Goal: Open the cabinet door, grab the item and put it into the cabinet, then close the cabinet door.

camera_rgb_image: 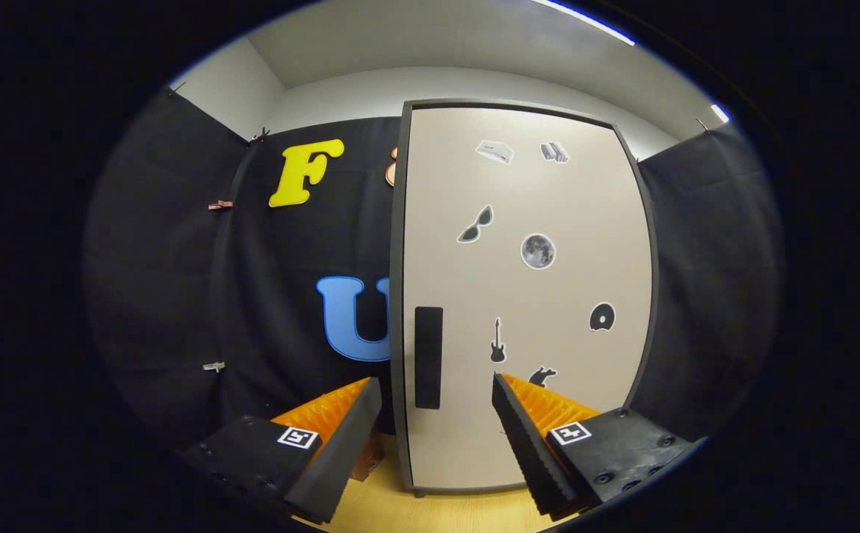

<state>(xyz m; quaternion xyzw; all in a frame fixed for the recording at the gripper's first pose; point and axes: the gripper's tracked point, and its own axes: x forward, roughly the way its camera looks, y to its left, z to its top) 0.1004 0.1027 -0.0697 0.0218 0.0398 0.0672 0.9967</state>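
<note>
A tall cabinet (526,296) with a beige door in a dark frame stands straight ahead on the wooden table; its door looks shut. A black vertical handle (428,357) sits near the door's left edge, low down. My gripper (437,392) is open, with its fingers spread either side of the handle's lower end and still short of the door. Nothing is between the fingers. Small stickers dot the door. A small brown item (368,457) peeks out on the table behind my left finger, left of the cabinet's foot; most of it is hidden.
The light wooden tabletop (445,511) runs under the fingers up to the cabinet's base. Black cloth walls close the booth on the left, behind and on the right of the cabinet. A few clips hold the cloth on the left.
</note>
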